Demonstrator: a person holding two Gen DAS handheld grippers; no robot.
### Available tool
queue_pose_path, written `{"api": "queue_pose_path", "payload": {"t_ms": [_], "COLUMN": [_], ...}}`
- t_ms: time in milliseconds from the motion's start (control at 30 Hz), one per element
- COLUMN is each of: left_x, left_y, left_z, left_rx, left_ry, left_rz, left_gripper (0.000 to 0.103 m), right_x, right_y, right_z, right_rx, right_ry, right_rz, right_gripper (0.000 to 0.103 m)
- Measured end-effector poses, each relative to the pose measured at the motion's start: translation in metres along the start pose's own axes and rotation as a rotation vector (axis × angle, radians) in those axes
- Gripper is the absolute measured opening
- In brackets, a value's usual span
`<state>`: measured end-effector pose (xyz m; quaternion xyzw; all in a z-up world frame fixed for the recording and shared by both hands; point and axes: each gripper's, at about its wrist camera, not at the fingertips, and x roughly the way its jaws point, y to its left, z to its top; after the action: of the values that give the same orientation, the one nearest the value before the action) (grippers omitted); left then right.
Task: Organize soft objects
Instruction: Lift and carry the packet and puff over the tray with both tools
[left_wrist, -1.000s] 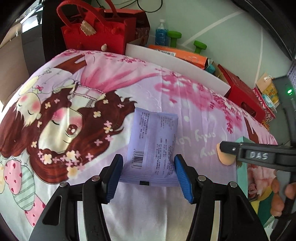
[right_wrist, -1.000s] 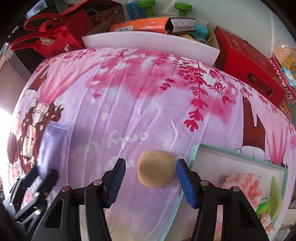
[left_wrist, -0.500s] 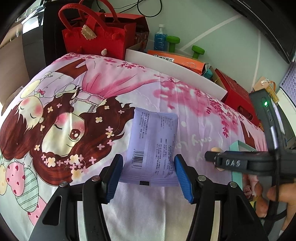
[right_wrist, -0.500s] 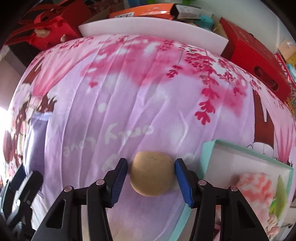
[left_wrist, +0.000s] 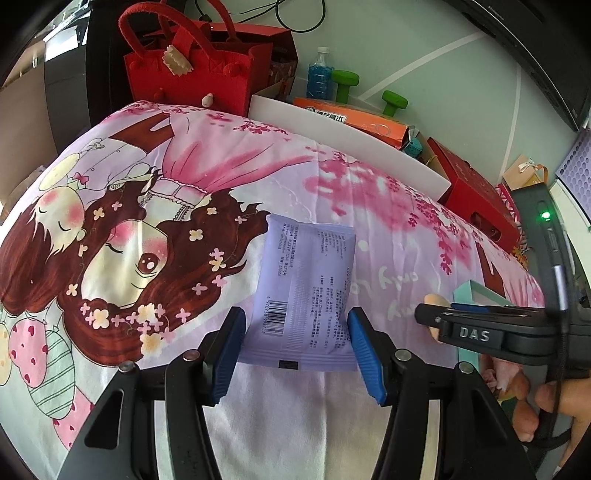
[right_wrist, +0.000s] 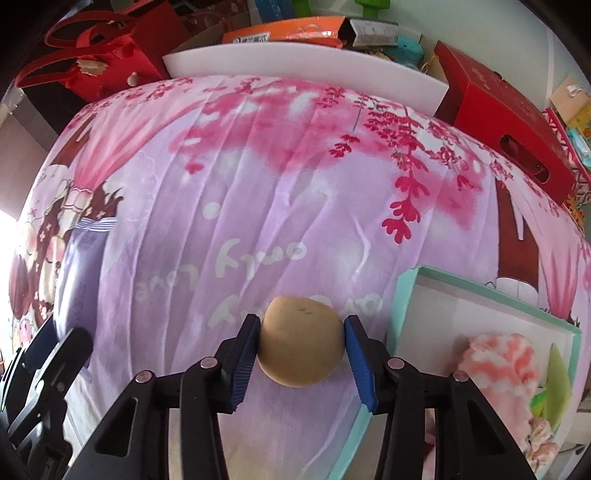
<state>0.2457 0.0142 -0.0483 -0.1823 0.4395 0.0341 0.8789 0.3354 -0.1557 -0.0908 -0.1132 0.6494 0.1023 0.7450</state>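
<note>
Two soft things sit between two pairs of fingers. One, a round tan foam ball (right_wrist: 301, 341), is pinched at its widest sides by the right gripper (right_wrist: 301, 354), whose blue pads touch it left and right; it rests on the pink and lilac cartoon-print bedsheet (right_wrist: 280, 192). It looks light and squashy, so a gentle squeeze across the middle should do, or it may pop out forward. The other, a flat lilac plastic sachet (left_wrist: 306, 295), lies lengthwise between the left gripper (left_wrist: 295, 350) fingers, which stand apart at its near edges, barely touching. Thin and slick, it likely buckles; gripping the near sealed end seems safest. Just right of the right fingers is a teal-rimmed shallow box (right_wrist: 402, 295) holding a pink fluffy toy (right_wrist: 498, 362).
</note>
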Motion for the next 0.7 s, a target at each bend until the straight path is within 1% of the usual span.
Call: {"api": "queue_pose_path", "payload": {"t_ms": [167,333,467,533,700], "left_x": [-0.011,-0.030,-0.051,-0.060,-0.079], "left_y": [-0.005,-0.022,-0.048,-0.062,-0.111], "left_z": [-0.002,-0.006,-0.007,-0.008,-0.012], "left_rx": [0.009,0.052,0.093,0.116,0.215], "left_ry": [-0.005,-0.015,-0.030,-0.035,-0.038], "left_rz": [-0.004,-0.013,-0.046,-0.070,-0.134], "left_gripper": [0.059,0.059,0.059,0.059,0.059], "right_x": [-0.026,-0.061,-0.095,-0.102,-0.126], "right_y": [-0.004,-0.014,-0.039,-0.051,-0.089], "right_z": [-0.008,-0.018,-0.034,-0.035,-0.054], "right_rx": [0.006,0.021,0.050,0.062,0.120], "right_ry": [-0.035,-0.081,-0.117,-0.127,-0.146], "right_rz": [0.013,0.010,-0.009,-0.019,-0.044], "right_gripper": [0.049,0.049,0.049,0.049,0.049]}}
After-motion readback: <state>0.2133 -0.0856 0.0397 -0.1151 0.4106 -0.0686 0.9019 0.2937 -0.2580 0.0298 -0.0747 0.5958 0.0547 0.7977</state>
